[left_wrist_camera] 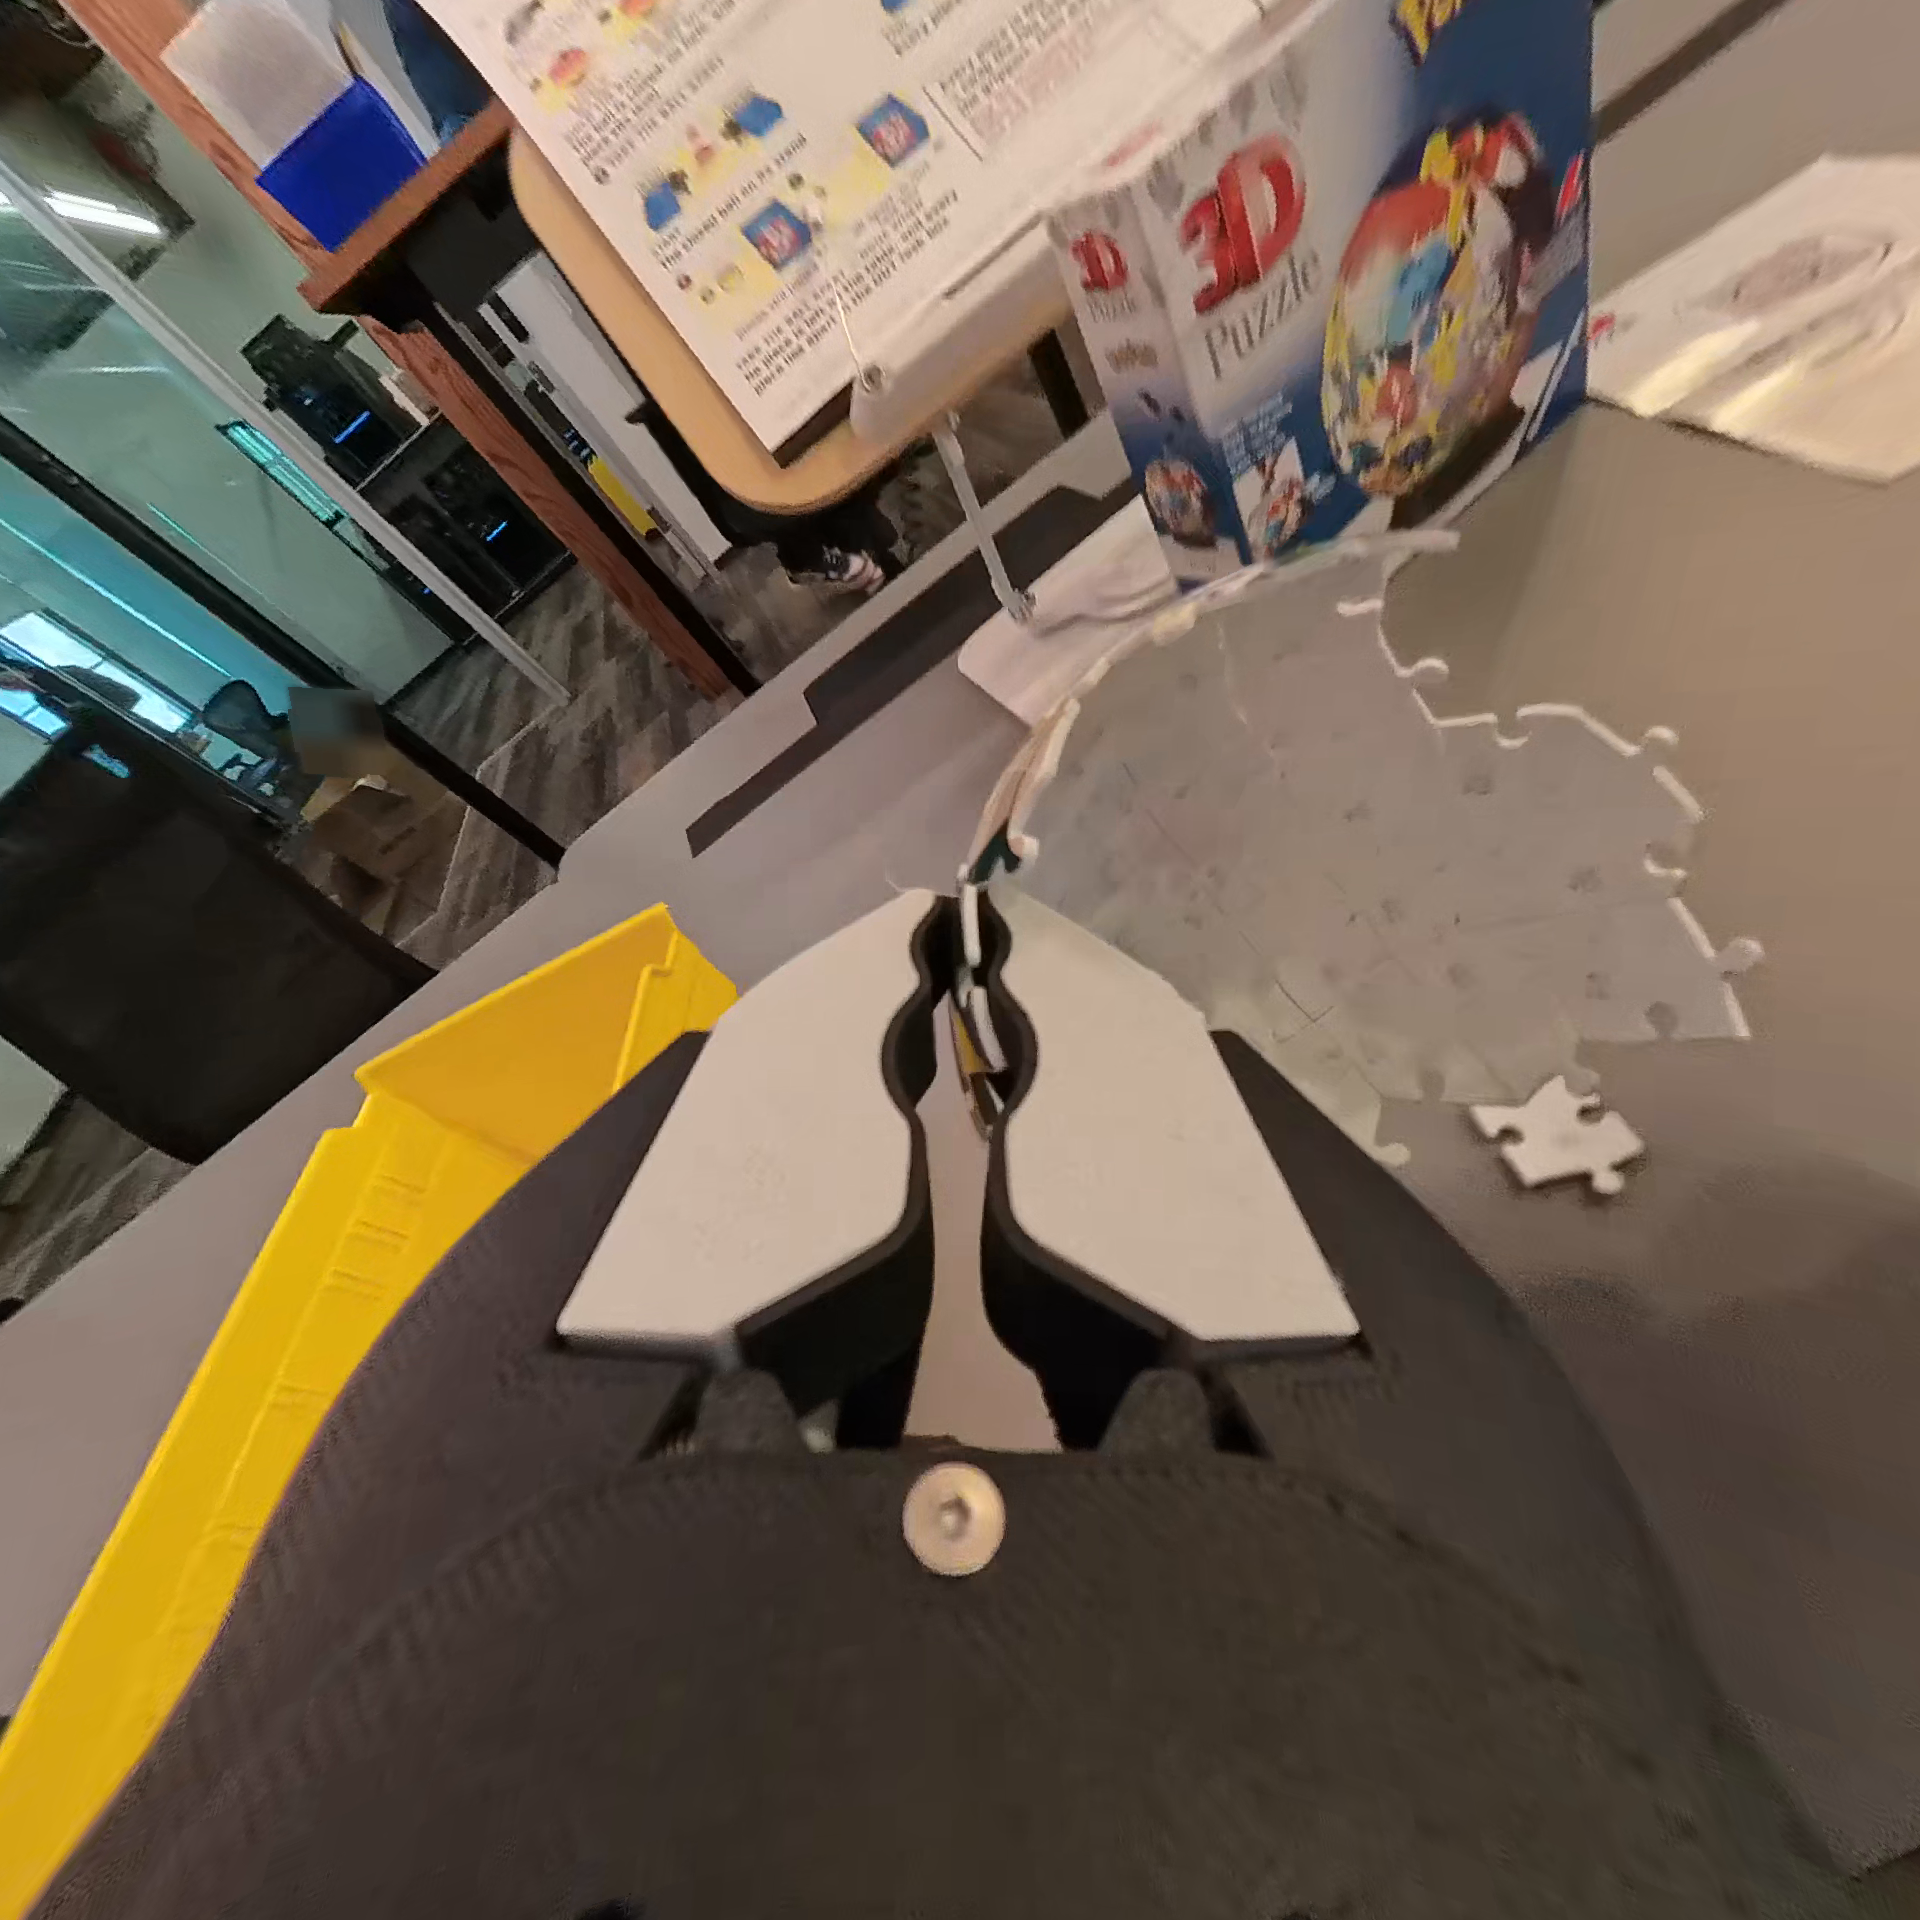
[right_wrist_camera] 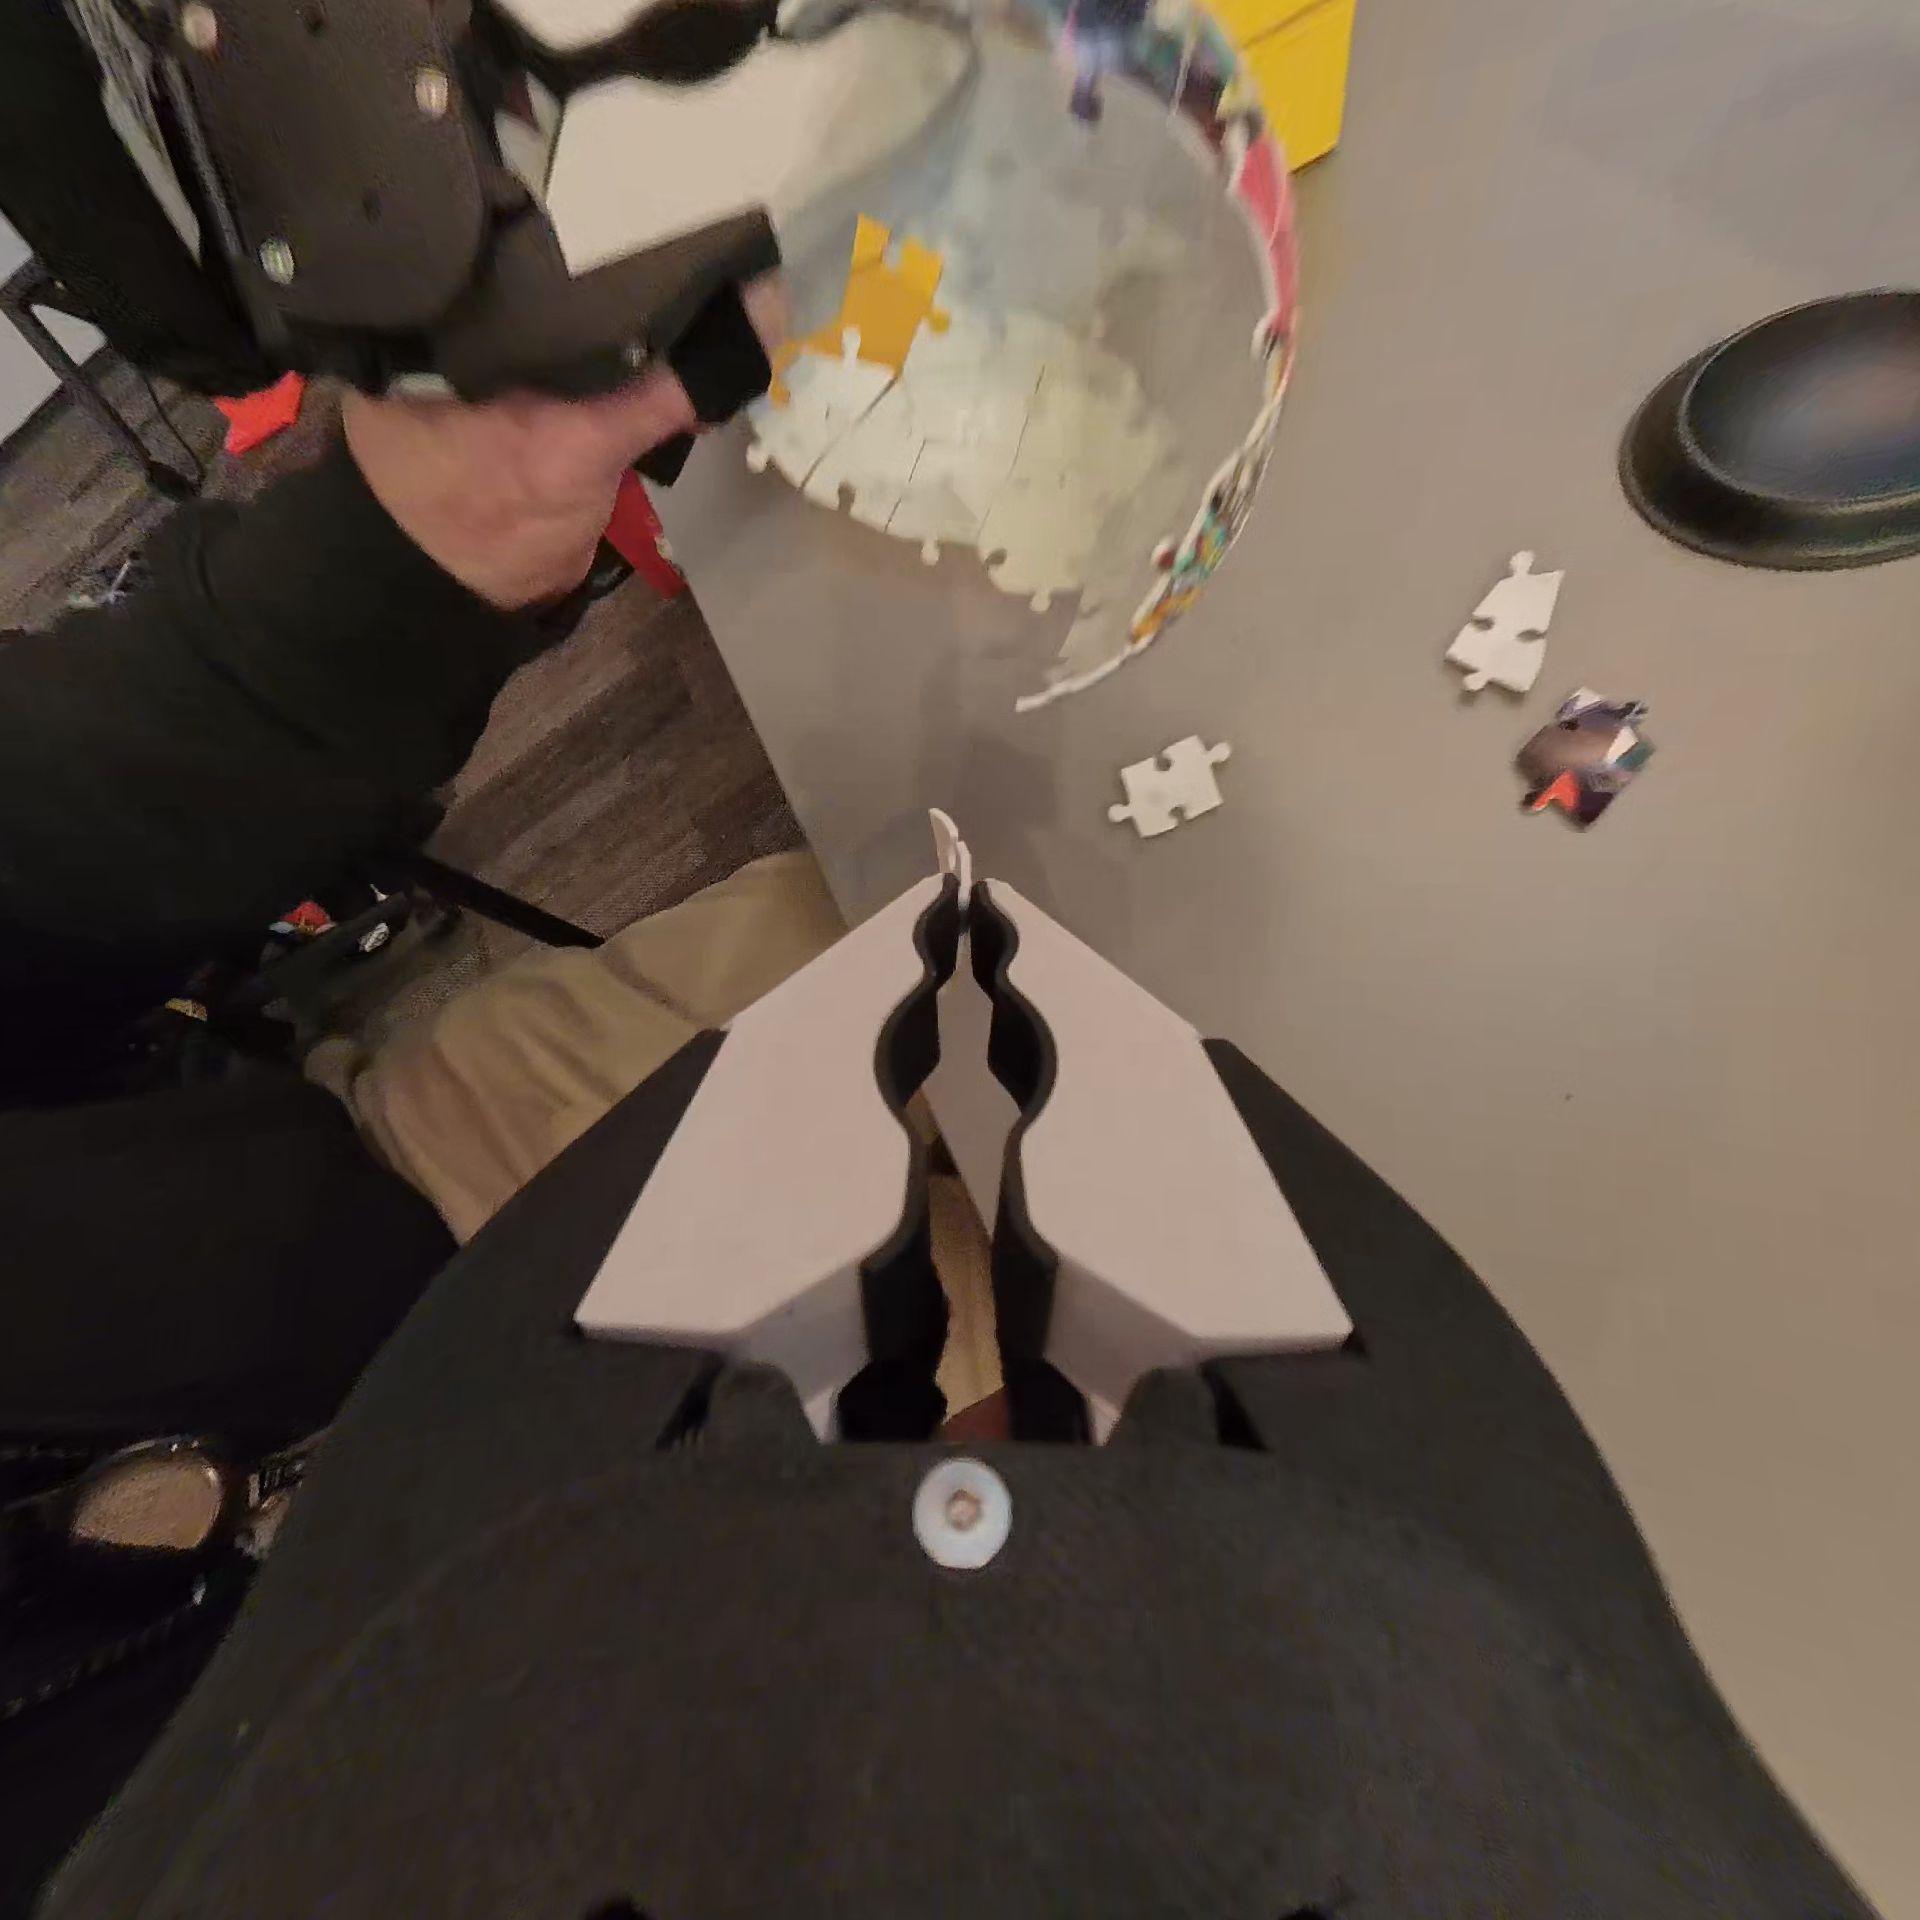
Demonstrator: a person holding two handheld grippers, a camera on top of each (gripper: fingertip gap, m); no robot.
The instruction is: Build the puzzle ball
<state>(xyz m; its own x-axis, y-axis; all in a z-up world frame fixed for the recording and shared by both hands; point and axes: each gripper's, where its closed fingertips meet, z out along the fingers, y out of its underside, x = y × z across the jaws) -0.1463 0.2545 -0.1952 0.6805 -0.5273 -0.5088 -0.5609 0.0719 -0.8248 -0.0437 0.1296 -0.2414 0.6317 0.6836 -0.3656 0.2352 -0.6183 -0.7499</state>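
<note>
Grey bench (right_wrist_camera: 1558, 1039) lay under both tools. The right claw (right_wrist_camera: 964, 894) pinched a white puzzle piece (right_wrist_camera: 951, 847) edge-on; the half-built puzzle ball (right_wrist_camera: 1039, 416) hung ahead and slightly left, open side facing it. The left claw (left_wrist_camera: 971, 914) clamped that shell's rim.

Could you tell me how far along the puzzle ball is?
Done: a curved partial shell. In hand: the left gripper grips its rim, and the right gripper pinches a white piece. Left: three loose pieces on the table and the open gap.
</note>
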